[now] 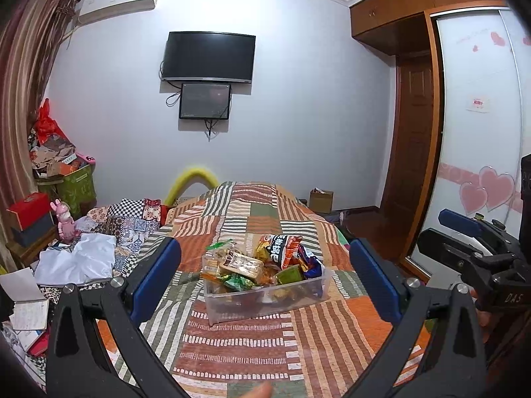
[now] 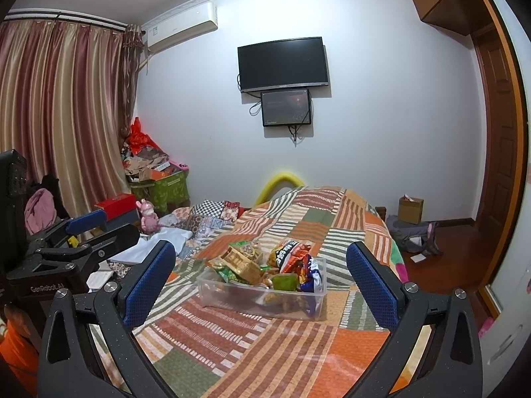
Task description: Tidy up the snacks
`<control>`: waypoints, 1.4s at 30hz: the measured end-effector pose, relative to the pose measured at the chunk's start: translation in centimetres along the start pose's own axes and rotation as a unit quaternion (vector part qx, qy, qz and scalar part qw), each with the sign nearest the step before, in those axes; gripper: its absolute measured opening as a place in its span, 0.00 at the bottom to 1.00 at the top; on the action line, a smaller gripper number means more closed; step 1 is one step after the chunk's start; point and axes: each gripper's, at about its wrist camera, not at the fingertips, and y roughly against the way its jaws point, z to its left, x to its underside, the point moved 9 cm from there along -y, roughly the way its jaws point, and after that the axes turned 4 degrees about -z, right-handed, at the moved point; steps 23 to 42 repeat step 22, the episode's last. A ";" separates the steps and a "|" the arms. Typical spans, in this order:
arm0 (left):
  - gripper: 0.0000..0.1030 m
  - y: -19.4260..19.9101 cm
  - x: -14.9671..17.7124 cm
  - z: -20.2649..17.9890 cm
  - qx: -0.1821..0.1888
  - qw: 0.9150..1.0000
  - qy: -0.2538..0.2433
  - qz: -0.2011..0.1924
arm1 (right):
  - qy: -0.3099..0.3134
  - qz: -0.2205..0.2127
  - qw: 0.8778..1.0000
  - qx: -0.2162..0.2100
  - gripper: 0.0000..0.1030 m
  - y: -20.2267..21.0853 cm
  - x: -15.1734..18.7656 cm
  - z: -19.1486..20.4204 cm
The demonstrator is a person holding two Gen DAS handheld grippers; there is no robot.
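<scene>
A: Status on the snacks?
B: All the ones I can see sit in the bin (image 1: pixel 265 293), a clear plastic tub on the bed (image 1: pixel 332 341). It's heaped above the rim. An orange chip bag (image 1: pixel 282 248) stands tallest, toward the bin's far right. A tan cracker pack (image 1: pixel 242 263) lies tilted on the left of the pile. A green packet (image 1: pixel 288 273) and a blue wrapper (image 1: pixel 313 265) are at the right end.
A: Anything loose outside the bin?
B: None visible on the quilt around it. I judge the gathering mostly done. What's left is probably tidying the heap or moving the bin, but the frames don't say.
A: Grippers?
B: Left gripper (image 1: pixel 265 275) has its jaws spread wide and holds nothing. It's short of the bin and apart from it, with the bin framed between the pads. Right gripper (image 2: pixel 262 280) is the same: wide apart, empty, no contact. In the left view it's off to the bin's right (image 1: pixel 464 232).
A: Around the bed?
B: Left of the bin there's white cloth (image 1: pixel 79 258) and patterned fabric. Further left is a pink toy (image 1: pixel 64 220). A TV (image 1: pixel 209 56) hangs on the wall beyond the bin. A wardrobe (image 1: pixel 474 132) stands to the right.
A: Risk?
B: My guess: the pile is loose, so any nudge could spill the top bags.
</scene>
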 end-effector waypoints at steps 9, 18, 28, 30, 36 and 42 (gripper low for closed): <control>1.00 0.1 -0.1 0.0 -0.001 1.000 0.002 0.000 | 0.000 -0.001 1.000 0.000 1.00 0.0 0.0 -0.1; 1.00 0.1 -0.1 -0.3 0.002 1.000 -0.003 -0.001 | 0.000 -0.001 1.000 0.000 1.00 0.0 0.1 -0.1; 1.00 0.0 0.0 -0.4 0.007 1.000 -0.002 0.003 | 0.000 -0.001 1.000 0.000 1.00 0.1 0.1 0.0; 1.00 0.0 0.0 -0.4 0.007 1.000 -0.002 0.003 | 0.000 -0.001 1.000 0.000 1.00 0.1 0.1 0.0; 1.00 0.0 0.0 -0.4 0.007 1.000 -0.002 0.003 | 0.000 -0.001 1.000 0.000 1.00 0.1 0.1 0.0; 1.00 0.0 0.0 -0.4 0.007 1.000 -0.002 0.003 | 0.000 -0.001 1.000 0.000 1.00 0.1 0.1 0.0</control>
